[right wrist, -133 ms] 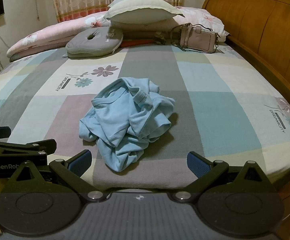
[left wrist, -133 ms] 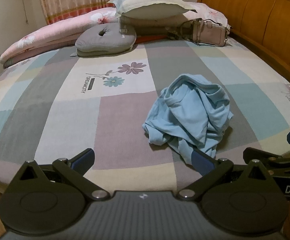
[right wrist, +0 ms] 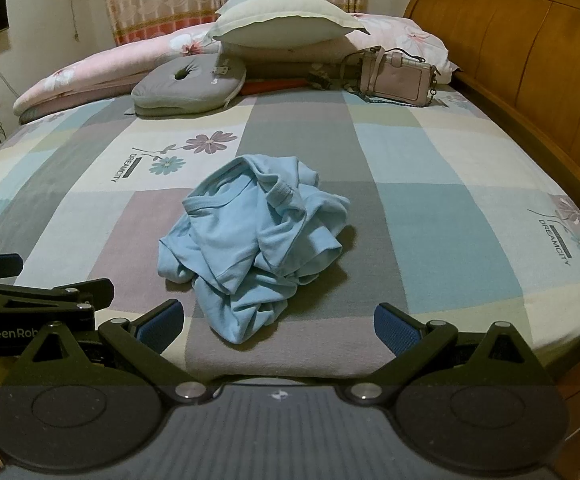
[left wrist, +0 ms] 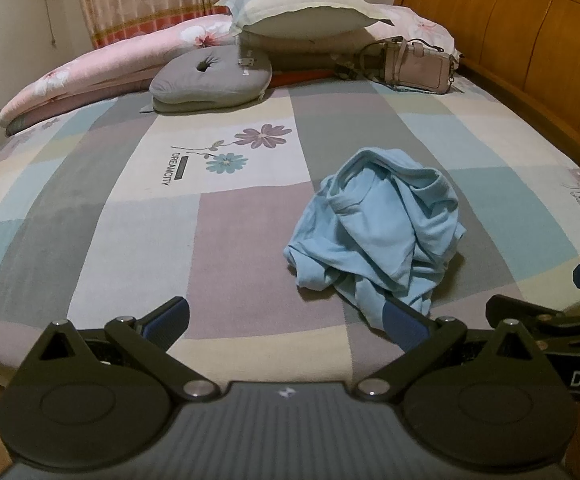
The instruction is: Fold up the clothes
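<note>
**Trainee:** On the bed (right wrist: 429, 208), near its front edge, where did the garment lie?

**Operator:** Crumpled in a heap, the light blue shirt (right wrist: 250, 240) sat just ahead of my left gripper (left wrist: 286, 320) and right gripper (right wrist: 278, 322); both stood wide, holding nothing.

**Trainee:** Handling?

**Operator:** I judged it light, soft and limp. I would have pinched the ribbed neckline (right wrist: 280, 194) or a hem edge, since bunched layers could lift together.

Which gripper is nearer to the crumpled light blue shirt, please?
Left, narrowly. The left gripper has one fingertip overlapping the light blue shirt, which lies ahead-right. The right gripper faces it centred, jaws open, just short of it.
</note>
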Demonstrator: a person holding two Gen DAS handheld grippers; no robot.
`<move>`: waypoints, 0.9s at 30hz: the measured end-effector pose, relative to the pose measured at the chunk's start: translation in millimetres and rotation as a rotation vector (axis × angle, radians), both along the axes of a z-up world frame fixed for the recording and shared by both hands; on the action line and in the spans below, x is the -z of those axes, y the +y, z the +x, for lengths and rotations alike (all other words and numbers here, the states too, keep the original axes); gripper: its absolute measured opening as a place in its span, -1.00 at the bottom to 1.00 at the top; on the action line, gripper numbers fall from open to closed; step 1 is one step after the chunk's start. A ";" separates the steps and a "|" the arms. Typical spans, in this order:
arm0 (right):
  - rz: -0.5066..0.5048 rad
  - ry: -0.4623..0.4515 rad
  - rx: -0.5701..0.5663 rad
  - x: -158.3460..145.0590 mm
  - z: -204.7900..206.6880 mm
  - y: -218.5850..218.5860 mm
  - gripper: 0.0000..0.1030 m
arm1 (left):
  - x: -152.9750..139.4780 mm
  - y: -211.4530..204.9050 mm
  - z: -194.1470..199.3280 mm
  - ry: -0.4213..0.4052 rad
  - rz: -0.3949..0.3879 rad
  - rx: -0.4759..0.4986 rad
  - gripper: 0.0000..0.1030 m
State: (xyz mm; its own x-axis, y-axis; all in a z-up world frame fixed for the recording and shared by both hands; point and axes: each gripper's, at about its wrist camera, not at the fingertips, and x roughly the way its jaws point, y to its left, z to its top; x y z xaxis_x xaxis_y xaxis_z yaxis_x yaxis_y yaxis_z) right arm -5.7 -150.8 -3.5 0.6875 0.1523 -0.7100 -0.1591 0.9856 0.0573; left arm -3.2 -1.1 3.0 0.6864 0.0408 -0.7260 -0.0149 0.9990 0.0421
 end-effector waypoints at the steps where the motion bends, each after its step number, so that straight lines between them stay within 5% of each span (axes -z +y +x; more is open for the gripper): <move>1: 0.001 0.002 0.000 -0.3 0.1 0.0 1.00 | -0.6 -0.8 -0.7 -0.001 0.002 0.000 0.98; 27: 0.002 -0.004 0.001 -0.7 -0.5 0.1 1.00 | -1.8 0.3 -0.5 -0.005 0.018 -0.005 0.98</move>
